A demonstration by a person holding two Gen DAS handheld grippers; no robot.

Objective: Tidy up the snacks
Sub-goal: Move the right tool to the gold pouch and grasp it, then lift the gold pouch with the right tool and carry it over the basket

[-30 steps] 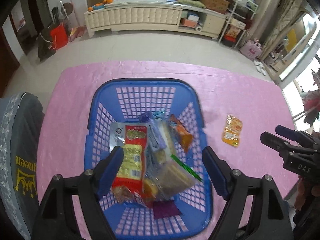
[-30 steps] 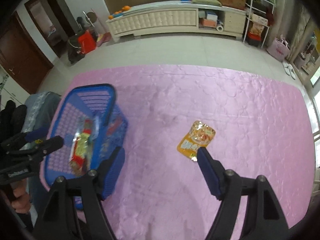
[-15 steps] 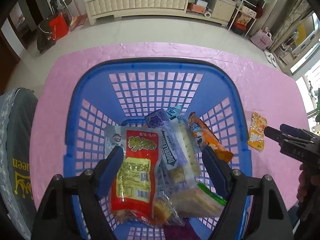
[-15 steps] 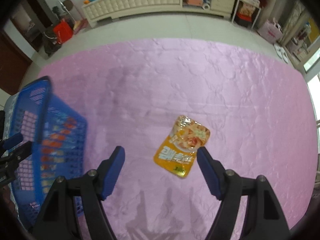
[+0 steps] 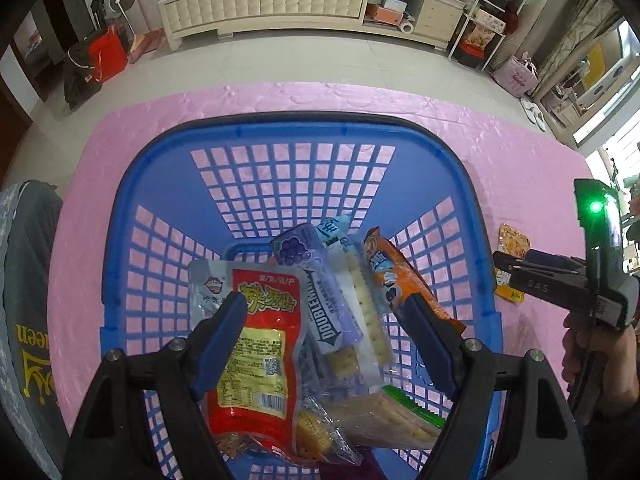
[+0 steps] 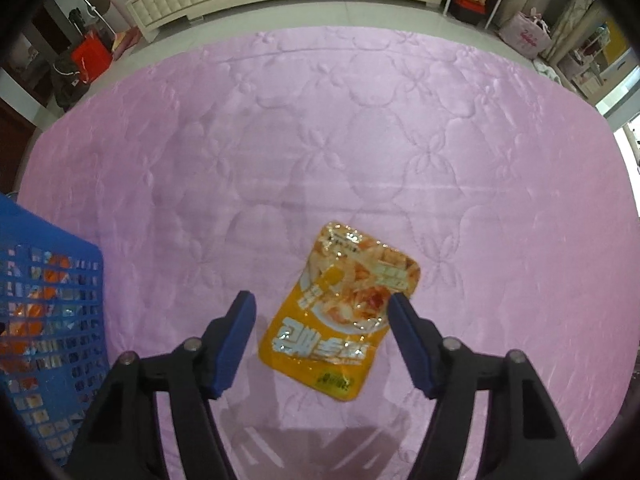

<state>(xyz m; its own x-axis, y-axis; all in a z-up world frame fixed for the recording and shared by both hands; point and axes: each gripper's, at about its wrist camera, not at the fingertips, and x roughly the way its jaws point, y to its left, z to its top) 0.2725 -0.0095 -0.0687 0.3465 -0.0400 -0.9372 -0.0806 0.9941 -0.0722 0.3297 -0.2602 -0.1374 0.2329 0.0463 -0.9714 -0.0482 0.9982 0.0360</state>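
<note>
1. Here, one blue basket (image 5: pixel 280 152) at frame centre holds at least five snack packs — a red pack (image 5: pixel 256 344) foremost.
2. Left gripper (image 5: pixel 324 312) spread above them, gripping nothing.
3. One orange pouch (image 6: pixel 340 312) lies on the pink cloth (image 6: pixel 360 120), lower centre — right gripper (image 6: pixel 320 304) closing around it, pads not touching.

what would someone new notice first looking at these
The blue basket, heaped with snack packets, fills the left wrist view, with a red packet on top. In the right wrist view a lone yellow pouch lies flat on the pink quilted cover, between the closing jaws of the right gripper.

Both wrist views downward, near cloth (image 6: pixel 360 140)
</note>
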